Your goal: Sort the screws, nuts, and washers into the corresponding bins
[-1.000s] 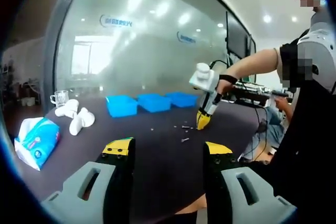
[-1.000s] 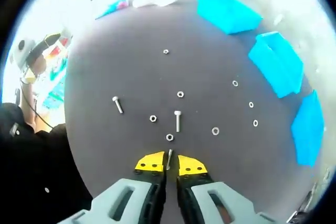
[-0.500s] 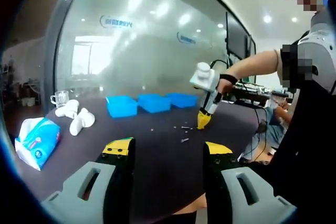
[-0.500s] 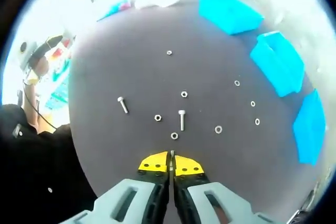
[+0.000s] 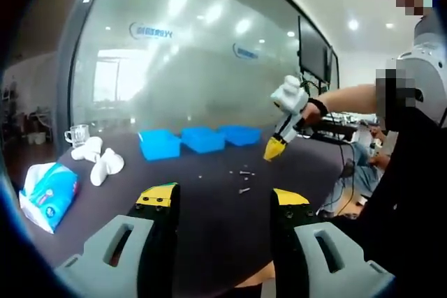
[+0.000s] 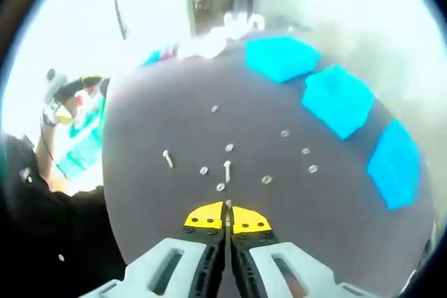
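Left gripper: jaws stand wide apart with nothing between them; it hangs low over the near edge of the table, idle.

Tissue pack: lies at 9 o'clock in the left gripper view, well apart from the hardware; no part in the sorting.

Bins: three blue bins stand in a row at the far side of the table. In the right gripper view they run from 12 o'clock to 3 o'clock, with the first bin, the middle bin and the last bin. Whether anything lies inside them cannot be told.

Loose parts: one screw lies at 9 o'clock of the cluster, a second screw at its middle. Small nuts or washers are scattered around them and out toward the bins; nut and washer cannot be told apart at this size.

Right gripper: jaws closed to a thin slit, with a slim shaft, probably a screw, pinched at the tips. In the left gripper view it hangs raised above the table at 2 o'clock, clear of the parts.

Done: judging by the raised, closed jaws, one piece is picked up but not yet in a bin.

Left: nearly everything. About ten pieces are on the table, so the sorting looks to be at an early stage.
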